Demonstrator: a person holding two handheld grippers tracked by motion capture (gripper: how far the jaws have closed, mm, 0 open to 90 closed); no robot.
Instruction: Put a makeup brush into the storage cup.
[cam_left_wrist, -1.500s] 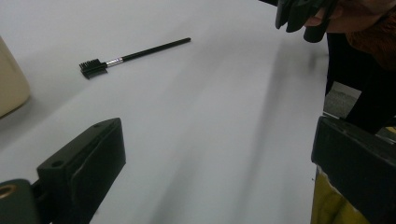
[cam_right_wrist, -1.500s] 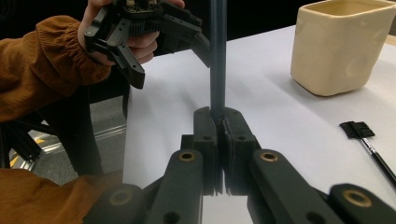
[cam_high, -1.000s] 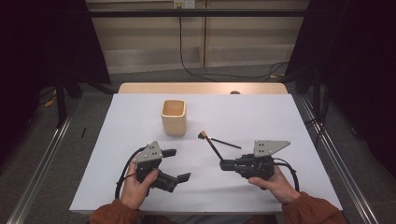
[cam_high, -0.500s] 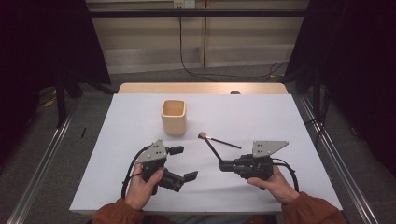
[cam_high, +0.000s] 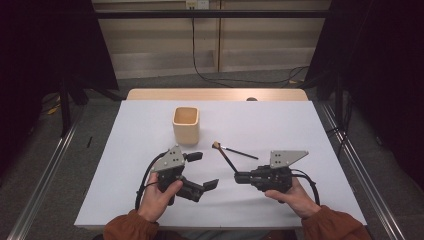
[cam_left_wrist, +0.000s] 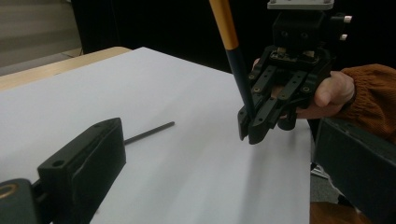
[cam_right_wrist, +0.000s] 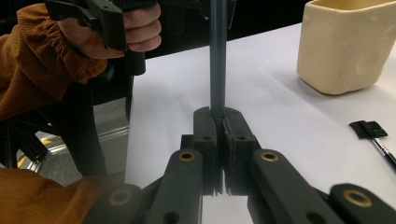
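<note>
Okay, right tool (cam_high: 237, 176) clamped on one brush (cam_high: 226, 156); left tool (cam_high: 202, 170) wide open, empty. Second brush (cam_high: 240, 151) lies just beyond on the surface (cam_high: 280, 125); one cup (cam_high: 186, 125).

White table (cam_high: 310, 195) bears a beige cup (cam_high: 186, 125) and 1 black brush (cam_high: 240, 151).

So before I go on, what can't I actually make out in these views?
- The held brush: its upper end is cut off by the top edge in the left gripper view and in the right gripper view, so its head cannot be checked there.
- In the high view that head is too small to read.
- The beige cup: its floor is hidden by its own walls in the high view; the right gripper view crops it at the top right.
- The second brush: its handle leaves the right edge.
</note>
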